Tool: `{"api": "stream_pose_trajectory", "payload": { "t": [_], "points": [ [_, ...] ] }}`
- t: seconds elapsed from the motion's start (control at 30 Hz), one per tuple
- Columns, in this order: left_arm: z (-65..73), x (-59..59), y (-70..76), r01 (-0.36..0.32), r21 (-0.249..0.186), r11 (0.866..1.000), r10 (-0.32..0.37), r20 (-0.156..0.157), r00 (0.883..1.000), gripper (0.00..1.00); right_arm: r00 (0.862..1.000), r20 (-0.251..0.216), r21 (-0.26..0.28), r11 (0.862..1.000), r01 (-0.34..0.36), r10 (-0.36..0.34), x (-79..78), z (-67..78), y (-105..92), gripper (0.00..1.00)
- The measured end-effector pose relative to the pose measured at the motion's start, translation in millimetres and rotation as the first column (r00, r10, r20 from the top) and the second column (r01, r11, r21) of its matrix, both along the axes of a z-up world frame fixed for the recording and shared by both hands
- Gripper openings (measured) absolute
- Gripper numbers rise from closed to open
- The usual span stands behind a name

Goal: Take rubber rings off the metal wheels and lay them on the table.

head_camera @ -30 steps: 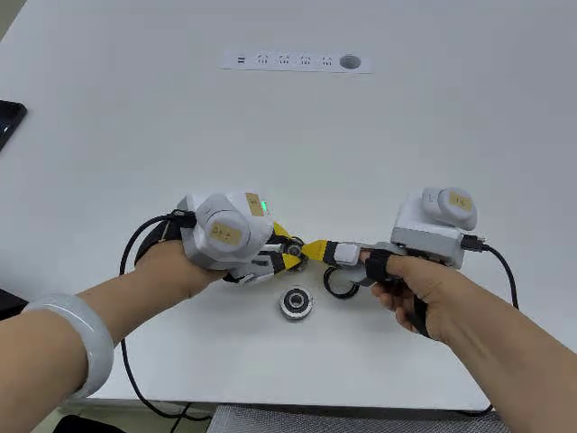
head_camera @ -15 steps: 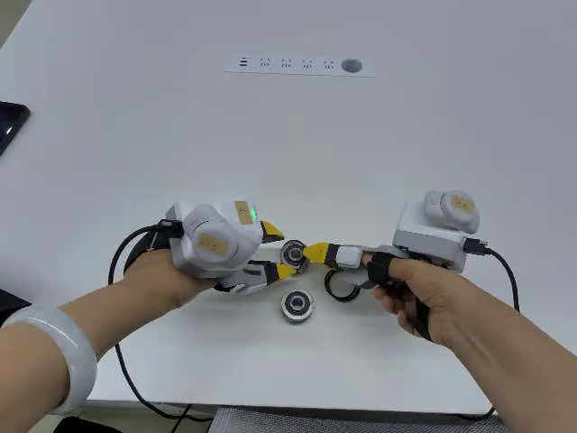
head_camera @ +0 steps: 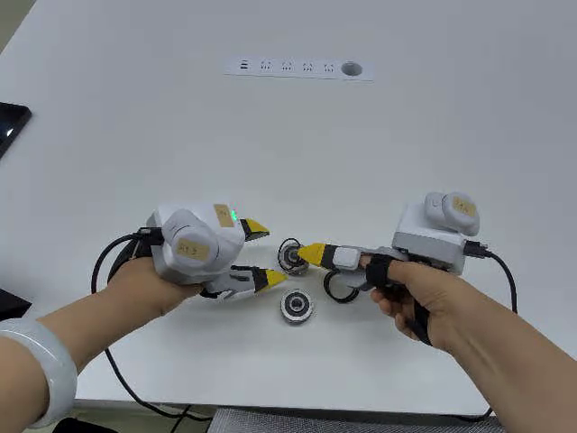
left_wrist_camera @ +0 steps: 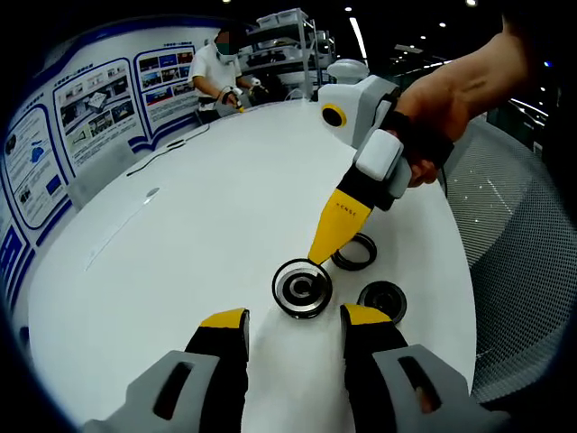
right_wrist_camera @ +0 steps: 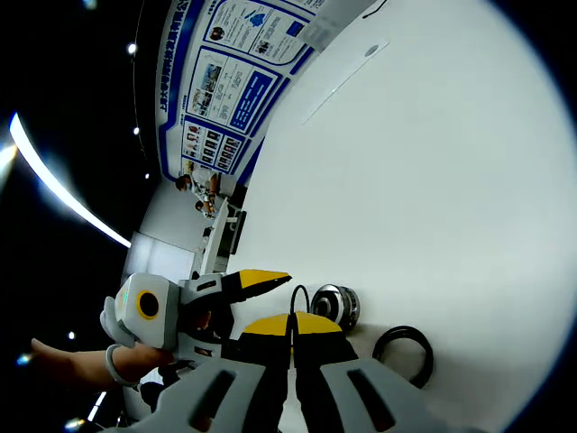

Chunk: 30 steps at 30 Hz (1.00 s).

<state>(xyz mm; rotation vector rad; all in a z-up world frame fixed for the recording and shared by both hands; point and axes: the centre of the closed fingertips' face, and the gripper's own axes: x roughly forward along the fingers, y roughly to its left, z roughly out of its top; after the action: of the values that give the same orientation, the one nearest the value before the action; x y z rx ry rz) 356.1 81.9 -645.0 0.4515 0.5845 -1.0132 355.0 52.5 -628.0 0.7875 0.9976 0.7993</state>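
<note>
**A:** Change since before?
**B:** Left gripper (head_camera: 269, 253), jaws apart, has backed toward 9 o'clock, clear of the round silver metal wheel (head_camera: 291, 259).
**A:** Wheel's attitude?
**B:** Hub face toward 9 o'clock. Right gripper (head_camera: 308, 253), jaws together, pinches its thin black rubber ring (right_wrist_camera: 297, 292).
**A:** Count?
**B:** Wheels: two. The second wheel (head_camera: 296, 305) lies flat at 6 o'clock. Loose ring (head_camera: 338, 287): one, at 4 o'clock on the white table (head_camera: 406, 117).

We work at a broad white tabletop (head_camera: 406, 135), evenly lit, with a white power strip (head_camera: 297, 67) lying near its far side and a dark flat object (head_camera: 9, 117) at its left edge. Blue-framed posters (left_wrist_camera: 90, 99) line the wall. Shelving racks (left_wrist_camera: 288, 36) stand beyond the tabletop, under bright ceiling strip lights (left_wrist_camera: 358, 36).
</note>
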Motion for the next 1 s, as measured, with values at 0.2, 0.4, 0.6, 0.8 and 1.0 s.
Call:
{"api": "stream_pose_trajectory", "payload": {
  "t": [0.2,0.4,0.6,0.8,1.0],
  "points": [
    [3.3,-1.0,0.9,-0.007,-0.023,1.000,0.008,0.004,1.000,0.45,1.000,0.013,0.021,1.000,-0.002,0.001,-5.4,11.9,0.2,0.02],
    [8.5,-2.2,2.2,-0.021,-0.048,0.999,0.022,0.007,1.000,0.52,1.000,0.022,0.045,0.999,0.002,-0.003,-11.2,21.3,-4.1,0.02],
    [12.0,-4.3,4.4,-0.030,-0.069,0.997,0.031,0.006,0.999,0.57,1.000,0.022,0.060,0.998,0.016,-0.018,-18.5,27.3,-13.4,0.02],
    [12.4,-7.9,6.5,-0.049,-0.072,0.996,0.049,-0.003,0.999,0.61,0.999,0.011,0.054,0.998,0.039,-0.039,-26.3,23.8,-26.5,0.02],
    [14.6,-11.5,7.8,-0.072,-0.086,0.994,0.071,-0.012,0.997,0.66,0.998,-0.006,0.053,0.996,0.068,-0.068,-30.9,20.1,-37.2,0.02]
  ]
}}
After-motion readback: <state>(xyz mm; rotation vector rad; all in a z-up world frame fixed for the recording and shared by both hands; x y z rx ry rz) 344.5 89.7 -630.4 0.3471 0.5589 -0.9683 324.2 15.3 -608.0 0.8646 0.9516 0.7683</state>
